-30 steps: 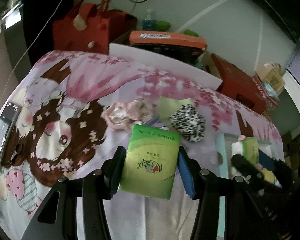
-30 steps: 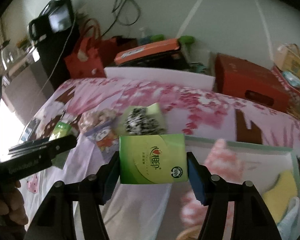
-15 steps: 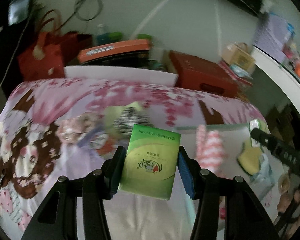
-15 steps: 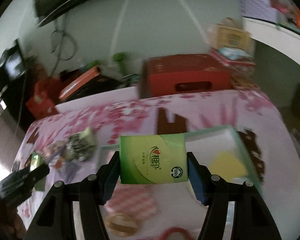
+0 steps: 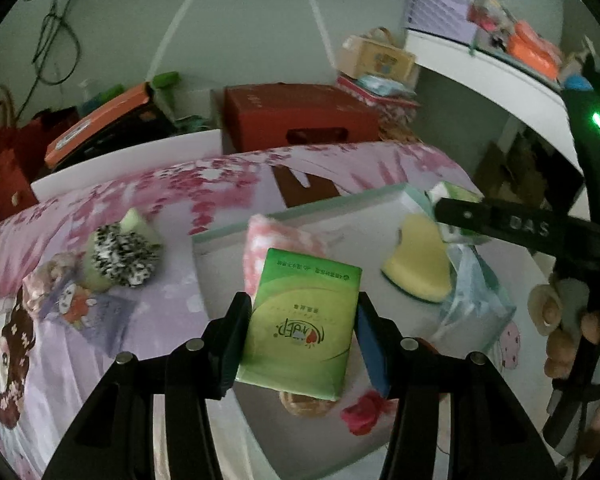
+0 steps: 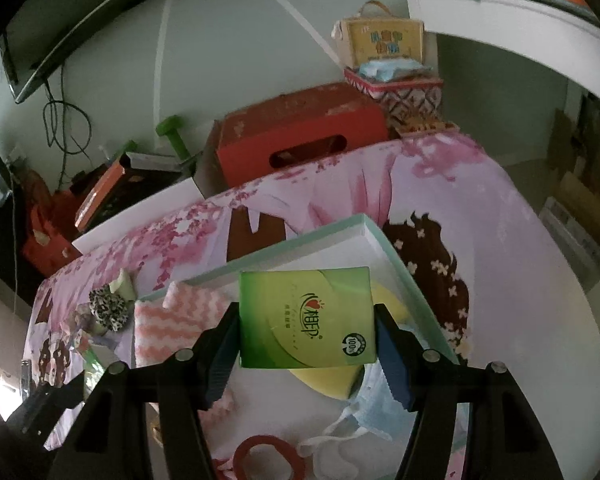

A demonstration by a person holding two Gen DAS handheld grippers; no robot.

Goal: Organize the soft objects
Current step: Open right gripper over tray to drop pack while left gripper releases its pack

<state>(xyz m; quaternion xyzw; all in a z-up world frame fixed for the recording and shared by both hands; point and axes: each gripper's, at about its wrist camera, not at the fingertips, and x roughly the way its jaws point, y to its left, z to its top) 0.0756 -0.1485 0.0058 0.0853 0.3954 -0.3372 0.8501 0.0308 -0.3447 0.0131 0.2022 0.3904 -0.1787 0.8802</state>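
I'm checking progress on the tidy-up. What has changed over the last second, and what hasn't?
Both grippers swung from the loose scrunchies on the bedspread to above the white tray. The left gripper and right gripper each kept its green tissue pack () clamped; nothing was released. The leopard scrunchie, pink towel and yellow sponge lie as before.

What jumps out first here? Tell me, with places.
A bright green tissue pack sits clamped in each gripper, the left and the right, both above a white tray on a pink cartoon sheet. In the tray lie a pink zigzag cloth and a yellow sponge.
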